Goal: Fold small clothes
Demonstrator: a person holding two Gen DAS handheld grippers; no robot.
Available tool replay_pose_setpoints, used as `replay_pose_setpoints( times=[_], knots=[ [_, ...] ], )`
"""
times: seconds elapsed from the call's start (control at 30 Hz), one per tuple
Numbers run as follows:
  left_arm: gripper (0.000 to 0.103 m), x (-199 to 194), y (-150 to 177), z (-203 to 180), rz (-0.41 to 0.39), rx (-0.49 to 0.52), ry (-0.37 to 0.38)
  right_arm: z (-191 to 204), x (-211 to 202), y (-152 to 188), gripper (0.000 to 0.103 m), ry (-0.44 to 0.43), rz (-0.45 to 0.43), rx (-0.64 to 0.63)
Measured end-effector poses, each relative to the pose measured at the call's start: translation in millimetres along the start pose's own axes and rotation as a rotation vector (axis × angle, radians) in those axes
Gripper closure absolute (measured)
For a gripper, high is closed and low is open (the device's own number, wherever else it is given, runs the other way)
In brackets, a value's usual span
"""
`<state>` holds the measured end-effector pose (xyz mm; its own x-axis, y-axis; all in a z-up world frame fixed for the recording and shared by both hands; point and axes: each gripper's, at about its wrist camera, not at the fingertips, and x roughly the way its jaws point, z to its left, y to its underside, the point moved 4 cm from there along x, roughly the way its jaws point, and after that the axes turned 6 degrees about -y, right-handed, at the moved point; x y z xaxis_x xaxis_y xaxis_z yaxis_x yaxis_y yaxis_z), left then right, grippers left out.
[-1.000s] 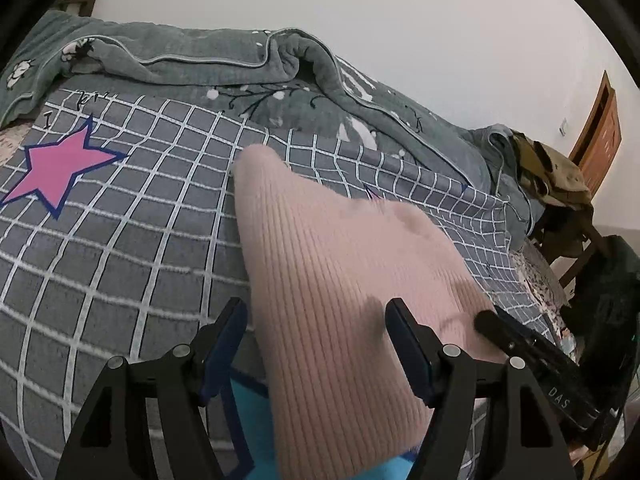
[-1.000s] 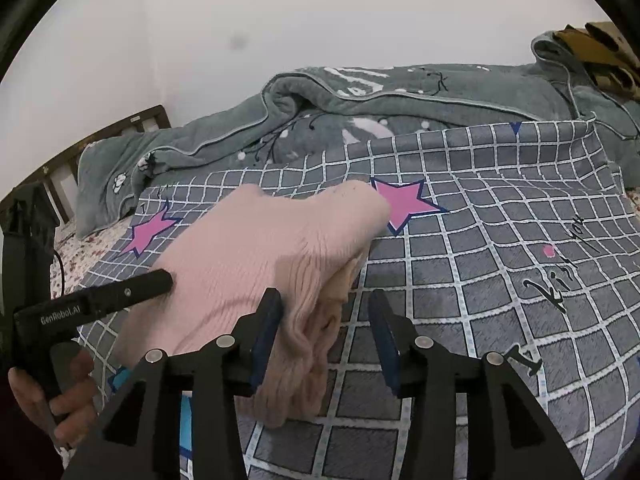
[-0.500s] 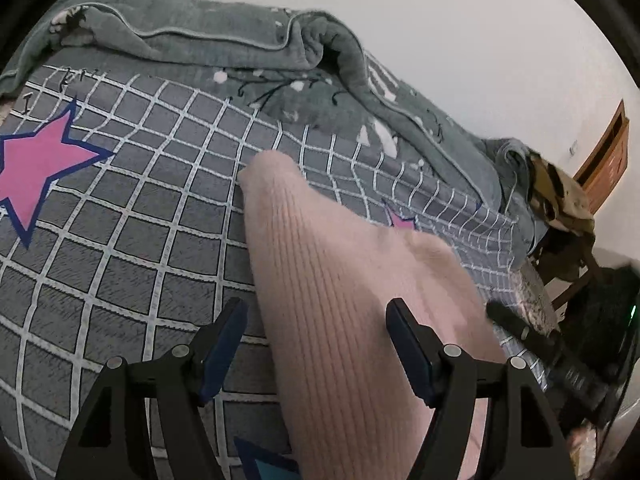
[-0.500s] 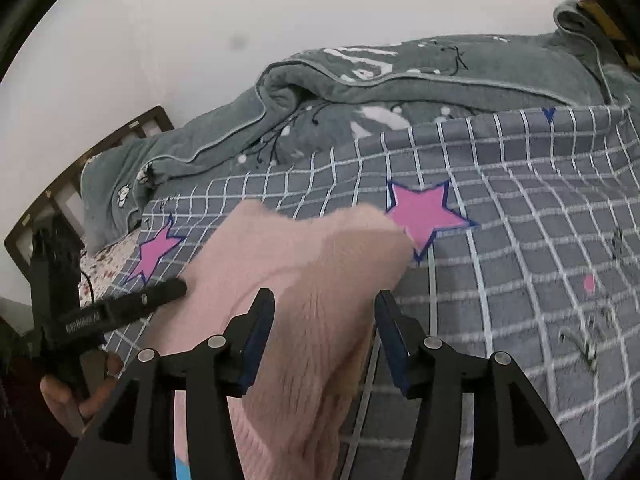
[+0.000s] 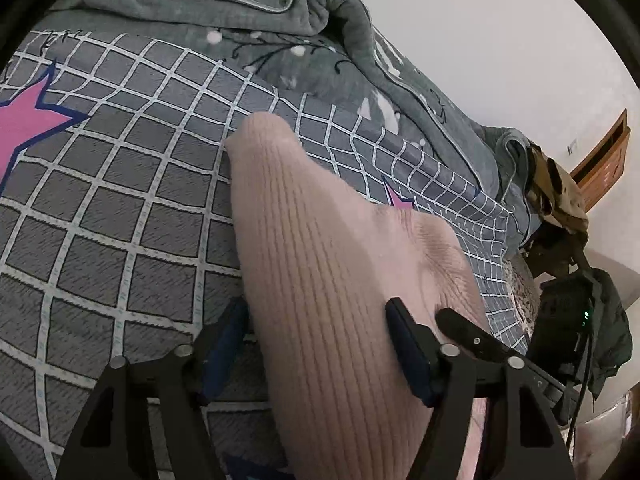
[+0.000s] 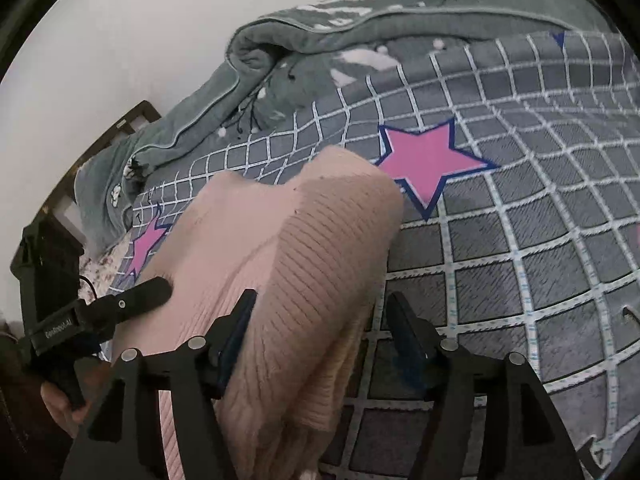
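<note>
Two grippers straddle pink sweater on checked bedspread.

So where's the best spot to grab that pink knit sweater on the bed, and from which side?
Probably the thick folded edge of the pink knit sweater, on the side nearest the pink star, coming from the near end along its length. There the layers stack into a raised ridge over the checked bedspread, so one finger can likely slide underneath. The right tool already straddles that ridge, jaws just opening, not pinching.
</note>
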<state>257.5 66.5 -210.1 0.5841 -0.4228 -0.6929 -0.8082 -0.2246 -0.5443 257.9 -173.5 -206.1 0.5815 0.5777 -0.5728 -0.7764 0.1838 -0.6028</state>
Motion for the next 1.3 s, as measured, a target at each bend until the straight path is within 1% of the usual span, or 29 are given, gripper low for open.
replay_pose_setpoints(
  times=[0.1,0.17,0.23,0.3,0.37,0.43,0.5,0.57,0.63,0.7,0.77,0.83,0.93,1.07,1.2,1.3],
  knots=[
    [0.043,0.3,-1.1,-2.2,-0.011,0.012,-0.012,-2.2,7.3,-0.3,0.04,-0.034,0.018,0.037],
    [0.053,-2.3,-1.2,-3.8,-0.031,0.023,-0.017,-1.5,11.2,-0.4,0.04,-0.056,0.025,0.047],
    [0.059,-5.8,-2.2,-7.5,-0.058,0.048,-0.027,1.3,12.8,-1.4,0.046,-0.076,0.028,0.04],
    [0.063,-10.2,-2.4,-16.2,-0.099,0.096,-0.048,7.2,10.3,-3.4,0.063,-0.075,0.013,0.007],
    [0.065,-14.8,-3.2,-23.0,-0.134,0.133,-0.061,17.3,3.3,-5.9,0.07,-0.072,-0.029,-0.05],
    [0.065,-21.9,-5.6,-29.0,-0.175,0.154,-0.051,24.3,-6.6,-7.9,0.072,-0.088,-0.08,-0.077],
    [0.065,-25.5,-8.5,-31.6,-0.192,0.156,-0.037,26.3,-14.1,-10.9,0.073,-0.113,-0.112,-0.074],
    [0.065,-25.7,-11.6,-33.0,-0.203,0.152,-0.031,25.1,-18.3,-14.8,0.073,-0.108,-0.129,-0.07],
    [0.065,-21.8,-13.0,-34.0,-0.201,0.154,-0.042,20.5,-17.3,-17.8,0.073,-0.098,-0.136,-0.052],
    [0.065,-13.3,-12.5,-35.5,-0.18,0.163,-0.072,17.1,-14.0,-16.5,0.073,-0.067,-0.124,-0.044],
    [0.062,-5.7,-13.1,-36.1,-0.162,0.171,-0.109,14.9,-8.5,-14.0,0.072,-0.02,-0.106,-0.052],
    [0.059,-3.3,-12.4,-36.8,-0.152,0.171,-0.122,13.9,-7.4,-12.9,0.07,0.011,-0.096,-0.069],
    [0.051,-4.5,-13.1,-34.8,-0.148,0.173,-0.15,14.3,-10.5,-13.4,0.067,0.037,-0.093,-0.1],
    [0.047,-8.1,-12.7,-34.7,-0.161,0.197,-0.18,16.8,-18.2,-11.4,0.065,0.067,-0.102,-0.145],
    [0.043,-14.1,-13.6,-33.5,-0.188,0.197,-0.204,22.5,-29.7,-9.1,0.065,0.11,-0.142,-0.2],
    [0.041,-16.9,-13.4,-31.9,-0.195,0.194,-0.218,23.1,-40.1,-10.5,0.065,0.111,-0.187,-0.204]
  ],
)
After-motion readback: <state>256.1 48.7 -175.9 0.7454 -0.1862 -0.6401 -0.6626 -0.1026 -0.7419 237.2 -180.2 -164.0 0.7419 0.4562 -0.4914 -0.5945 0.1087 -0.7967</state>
